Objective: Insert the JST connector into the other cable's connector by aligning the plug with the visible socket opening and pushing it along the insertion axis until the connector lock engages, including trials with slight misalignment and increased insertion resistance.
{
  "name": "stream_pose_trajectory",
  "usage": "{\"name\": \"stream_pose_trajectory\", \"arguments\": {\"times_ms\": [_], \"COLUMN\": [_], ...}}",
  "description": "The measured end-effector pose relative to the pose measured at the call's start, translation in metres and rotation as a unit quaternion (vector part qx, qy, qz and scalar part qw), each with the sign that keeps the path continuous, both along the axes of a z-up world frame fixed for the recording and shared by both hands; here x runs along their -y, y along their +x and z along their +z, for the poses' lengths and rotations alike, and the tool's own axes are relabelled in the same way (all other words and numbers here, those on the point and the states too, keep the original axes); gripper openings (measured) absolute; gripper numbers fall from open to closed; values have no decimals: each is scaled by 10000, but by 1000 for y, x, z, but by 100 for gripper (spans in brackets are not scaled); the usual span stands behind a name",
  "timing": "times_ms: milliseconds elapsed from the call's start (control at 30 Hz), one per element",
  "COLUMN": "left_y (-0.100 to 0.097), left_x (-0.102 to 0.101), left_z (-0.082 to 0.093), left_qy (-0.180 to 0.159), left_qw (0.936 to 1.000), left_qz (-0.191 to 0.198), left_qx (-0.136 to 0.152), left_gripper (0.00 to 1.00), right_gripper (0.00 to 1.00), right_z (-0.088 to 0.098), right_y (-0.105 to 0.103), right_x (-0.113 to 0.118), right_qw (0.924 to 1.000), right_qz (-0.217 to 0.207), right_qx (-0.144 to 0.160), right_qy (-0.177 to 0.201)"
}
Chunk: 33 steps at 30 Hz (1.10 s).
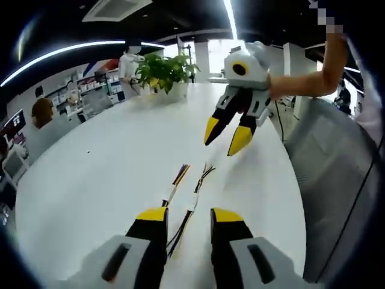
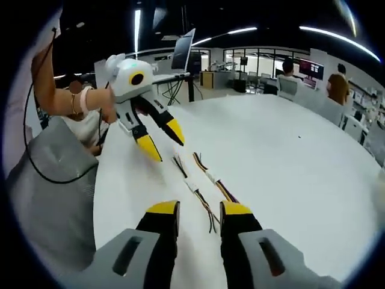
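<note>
Fingers of both the left gripper (image 1: 187, 220) and right gripper (image 2: 200, 214) gape wide and empty above the counter (image 1: 108, 162), its two cables (image 1: 183, 192) lying unmated at twelve o'clock, so the task looks unstarted.
</note>
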<state>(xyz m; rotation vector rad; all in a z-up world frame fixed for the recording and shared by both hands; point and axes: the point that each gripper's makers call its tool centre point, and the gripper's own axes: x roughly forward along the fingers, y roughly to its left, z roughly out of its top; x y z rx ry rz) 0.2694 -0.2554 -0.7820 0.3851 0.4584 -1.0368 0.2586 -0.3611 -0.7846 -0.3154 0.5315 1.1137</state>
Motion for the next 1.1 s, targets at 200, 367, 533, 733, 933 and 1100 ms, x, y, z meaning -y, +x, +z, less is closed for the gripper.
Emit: {"name": "stream_pose_trajectory", "arguments": {"times_ms": [200,367,533,733,933,1100], "left_y": [-15,-31,-50,-69,-83,-89], "left_x": [-8,-12,-14,-14,-14,-20], "left_z": [23,39,51,59,66,69], "left_qy": [-132,-211,-243,-395,-591,-785], "left_qw": [9997,9989,9984,9970,9931,9857], "left_qz": [174,357,442,637,971,1444], "left_qx": [126,203,240,189,272,365], "left_gripper": [21,22,24,28,37,50], "right_gripper": [29,29,27,31,41,48], "right_z": [8,23,38,55,68,70], "right_y": [-6,-16,-23,-32,-43,-52], "right_x": [17,23,40,54,56,56], "right_qw": [9993,9985,9963,9938,9915,9903], "right_qz": [-299,-500,-816,-1063,-1236,-1321], "right_qx": [130,195,262,323,332,341], "right_qy": [-205,-84,-46,62,242,266]}}
